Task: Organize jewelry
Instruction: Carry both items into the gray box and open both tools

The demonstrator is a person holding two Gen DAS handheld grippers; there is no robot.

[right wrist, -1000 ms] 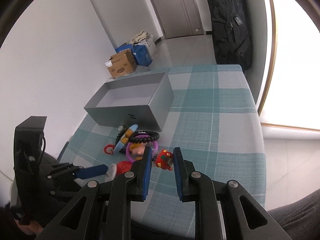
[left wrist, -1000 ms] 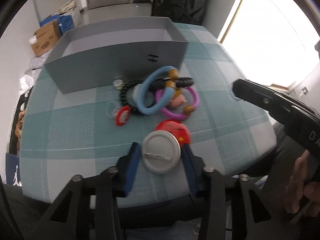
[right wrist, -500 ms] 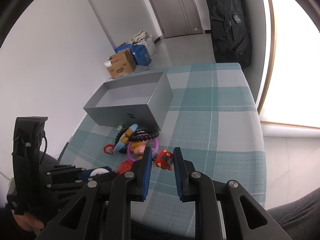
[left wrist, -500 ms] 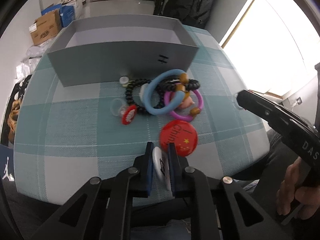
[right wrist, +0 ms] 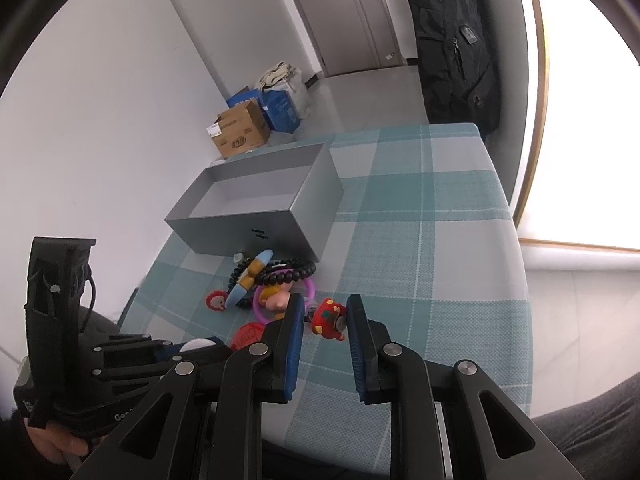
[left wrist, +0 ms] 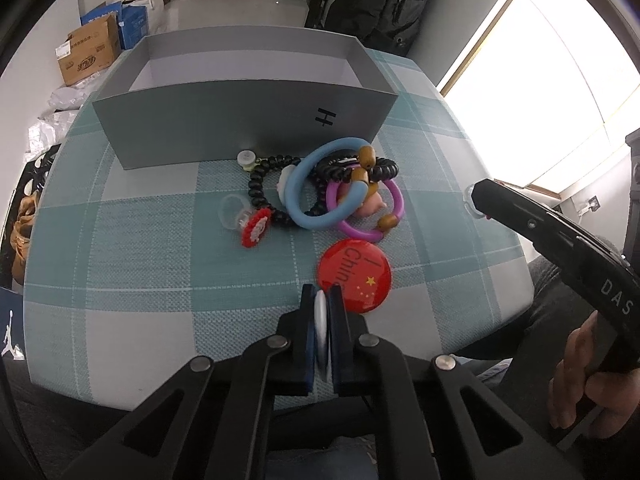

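Blue-padded fingers (left wrist: 308,332) of the left gripper (left wrist: 322,320) are seen pinched on a white round pin badge (left wrist: 321,330), held edge-on between the pads just above the near edge of the teal-and-grey checked tablecloth (left wrist: 140,280). In the left wrist view, the open grey cardboard box (left wrist: 248,124) is taken as the landmark: its inside looks empty as far as can be seen, so the sorting is judged to be barely begun, with this badge the first piece lifted. In front of the box a tangle is left: a light blue ring bracelet (left wrist: 320,188), a black bead bracelet (left wrist: 264,184), a purple bangle with wooden beads (left wrist: 372,216), a small pink figure (left wrist: 370,208), a clear ring with a red-and-white flower (left wrist: 254,232) and, nearer than these, a red round badge with yellow stars (left wrist: 354,276). The box's tall front wall must be cleared before anything is dropped in. In the right wrist view, the right gripper (right wrist: 320,320) is held near the table, right of the pile before the box (right wrist: 260,216); its jaws stand at their narrowest with a gap, around a small red figurine (right wrist: 329,317), but whether it is pinched cannot be told. On the floor beyond the box, a brown carton (right wrist: 240,130) and a blue carton (right wrist: 284,108) are seen.
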